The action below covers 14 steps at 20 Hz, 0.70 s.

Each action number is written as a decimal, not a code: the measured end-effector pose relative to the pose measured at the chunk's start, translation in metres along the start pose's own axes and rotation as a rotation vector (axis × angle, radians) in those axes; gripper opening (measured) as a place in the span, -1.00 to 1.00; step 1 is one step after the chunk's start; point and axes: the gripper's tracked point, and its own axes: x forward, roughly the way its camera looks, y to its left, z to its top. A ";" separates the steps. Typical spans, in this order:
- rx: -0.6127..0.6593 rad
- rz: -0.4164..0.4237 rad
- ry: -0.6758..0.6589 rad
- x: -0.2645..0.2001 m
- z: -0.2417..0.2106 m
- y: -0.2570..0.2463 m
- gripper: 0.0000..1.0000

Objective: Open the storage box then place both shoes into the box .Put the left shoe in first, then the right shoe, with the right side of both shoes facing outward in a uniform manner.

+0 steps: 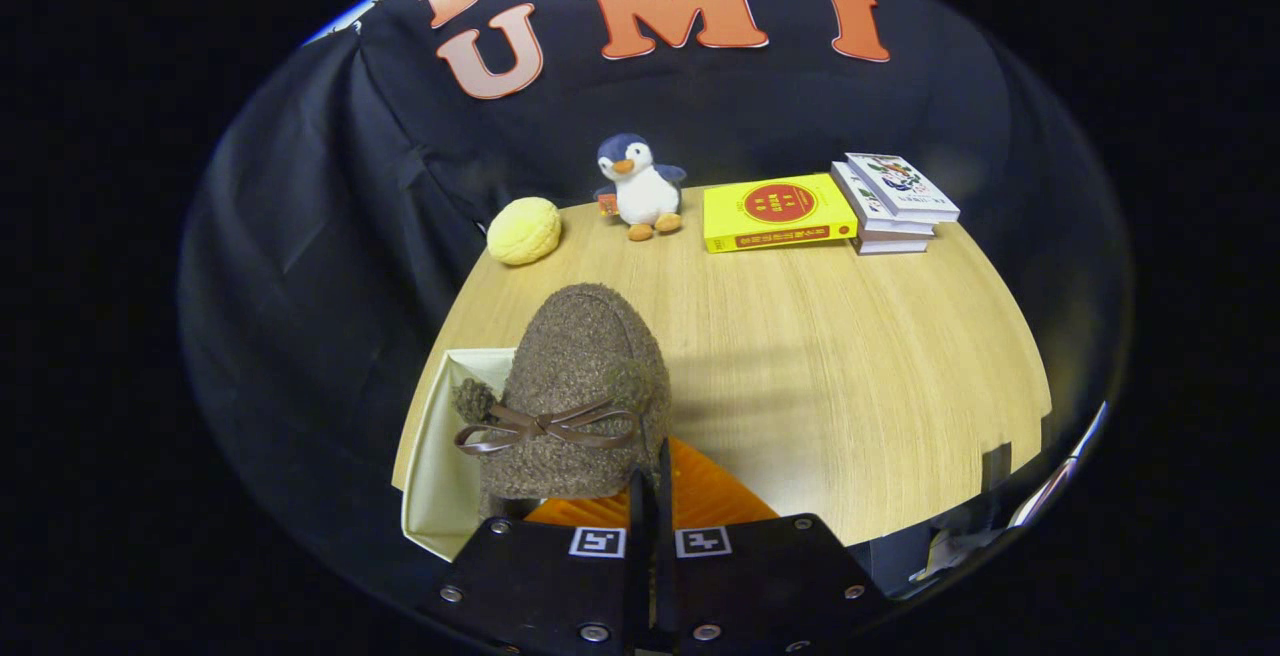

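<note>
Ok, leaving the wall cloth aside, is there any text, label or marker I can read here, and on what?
Nothing here is legible.
Yellow book: red print on the cover and spine, too small to read.
Stacked books: cover print is blurred.
Penguin toy: small tag, too small to read.
Claw, shut on the shoe: two square coded markers, no words.

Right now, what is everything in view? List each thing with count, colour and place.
shoe: one, fuzzy brown with a bow, held up just ahead of the jaws, over the box
storage box: one, cream, open, at the table's near left edge
bun-shaped toy: one, yellow, far left
plush penguin: one, blue and white, far middle
books: one yellow, beside a stack with white covers, far right
table: one, light wood
gripper: one, jaws closed on the shoe's edge
</note>
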 end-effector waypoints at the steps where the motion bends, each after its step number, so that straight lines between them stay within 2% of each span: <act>1: -0.010 0.011 -0.001 0.001 0.002 0.010 -0.92; 7: -0.036 0.058 0.043 0.022 -0.014 0.065 -0.92; 14: -0.067 -0.009 0.115 0.067 -0.051 0.074 -0.92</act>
